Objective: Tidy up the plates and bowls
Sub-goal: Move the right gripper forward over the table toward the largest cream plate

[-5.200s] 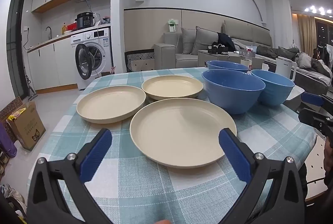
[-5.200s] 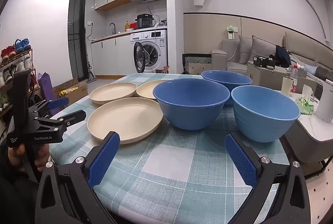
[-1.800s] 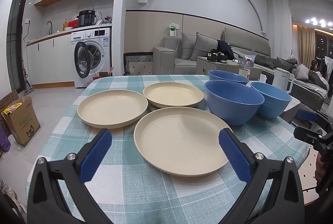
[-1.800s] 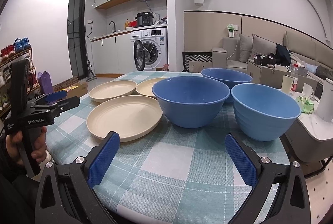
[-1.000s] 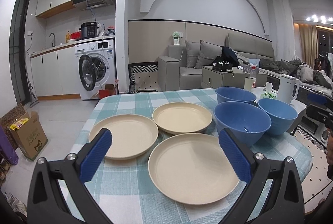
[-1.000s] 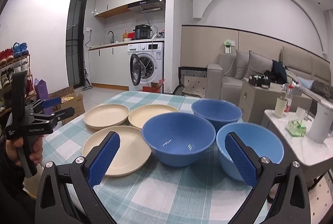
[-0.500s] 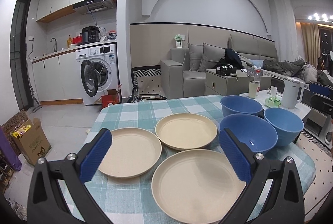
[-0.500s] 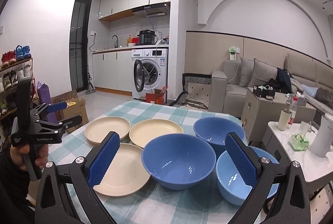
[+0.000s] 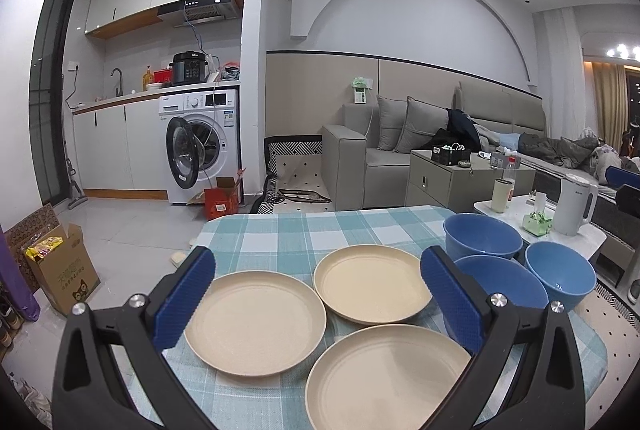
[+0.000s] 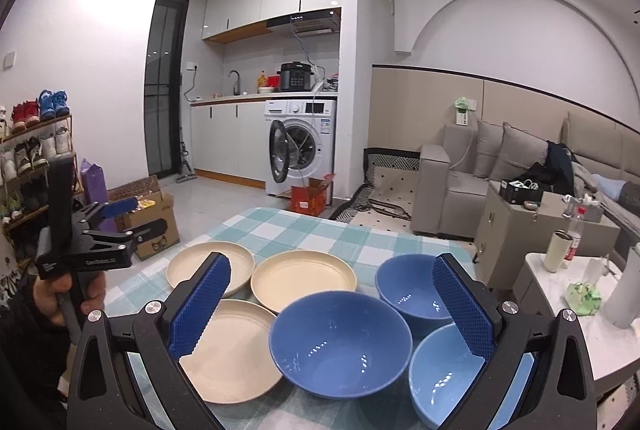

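Note:
Three cream plates lie on the teal checked table (image 9: 280, 230): one left (image 9: 256, 322), one far (image 9: 372, 282), one near (image 9: 388, 378). Three blue bowls stand to their right: a far one (image 9: 482, 240), a middle one (image 9: 508, 282) and a right one (image 9: 560, 276). My left gripper (image 9: 316, 266) hovers open high above the plates, holding nothing. My right gripper (image 10: 331, 266) hangs open above the near bowl (image 10: 340, 342), with the far bowl (image 10: 412, 290) and the right bowl (image 10: 444, 378) beyond its right finger. The right wrist view shows a hand (image 10: 52, 294) holding the left gripper (image 10: 136, 218) left of the table.
A low white side table (image 9: 580, 242) with a kettle (image 9: 574, 206), a cup and a green pack stands right of the bowls. On the floor at the left sits a cardboard box (image 9: 64, 270). A washing machine (image 9: 200, 146) and a sofa (image 9: 384, 158) stand behind.
Both grippers have risen well above the table and now look down on the dishes from higher up. The plates and bowls have not moved.

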A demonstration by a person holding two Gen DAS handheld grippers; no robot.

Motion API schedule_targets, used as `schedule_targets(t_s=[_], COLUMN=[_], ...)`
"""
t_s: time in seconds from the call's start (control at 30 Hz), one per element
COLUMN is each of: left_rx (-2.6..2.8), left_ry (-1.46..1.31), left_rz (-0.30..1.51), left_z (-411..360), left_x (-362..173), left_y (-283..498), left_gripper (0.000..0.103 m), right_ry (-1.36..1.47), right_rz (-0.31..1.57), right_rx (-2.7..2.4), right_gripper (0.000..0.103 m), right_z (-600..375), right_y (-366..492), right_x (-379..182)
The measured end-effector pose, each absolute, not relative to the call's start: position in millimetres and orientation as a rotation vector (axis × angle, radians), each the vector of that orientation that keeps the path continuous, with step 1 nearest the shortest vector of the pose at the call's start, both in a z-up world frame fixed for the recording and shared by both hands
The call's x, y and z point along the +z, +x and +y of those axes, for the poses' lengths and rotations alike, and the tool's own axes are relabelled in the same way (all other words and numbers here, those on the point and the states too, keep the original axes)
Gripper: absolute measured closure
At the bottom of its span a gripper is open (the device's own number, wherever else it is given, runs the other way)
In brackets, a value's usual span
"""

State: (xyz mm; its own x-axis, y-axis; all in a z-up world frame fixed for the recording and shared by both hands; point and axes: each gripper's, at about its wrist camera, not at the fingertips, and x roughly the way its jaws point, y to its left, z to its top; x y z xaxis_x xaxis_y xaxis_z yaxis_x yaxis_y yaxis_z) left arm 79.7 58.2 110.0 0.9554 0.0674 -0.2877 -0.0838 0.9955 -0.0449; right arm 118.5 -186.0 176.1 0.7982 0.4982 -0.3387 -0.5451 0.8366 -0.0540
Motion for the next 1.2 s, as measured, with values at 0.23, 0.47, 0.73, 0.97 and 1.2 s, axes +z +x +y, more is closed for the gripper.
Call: schedule_targets(t_s=[0.23,0.47,0.73,0.97,1.2], left_rx=[0.082,0.096,0.126,0.133,0.145], left_ry=[-0.024,0.003,0.04,0.045,0.028], left_rz=[0.288,0.283,0.282,0.315,0.34], left_z=[55,57,53,54,60], left_x=[114,123,122,113,109], left_y=[94,110,132,149,162], left_gripper=[0.0,0.0,0.0,0.0,0.0], right_ry=[-0.177,-0.151,-0.129,-0.15,-0.148], right_rz=[0.301,0.298,0.311,0.366,0.438], right_rx=[0.548,0.54,0.505,0.504,0.524], right_gripper=[0.0,0.0,0.0,0.0,0.0], right_z=[-182,-188,-195,-184,-171], right_y=[130,155,191,216,242], right_x=[193,217,234,217,199])
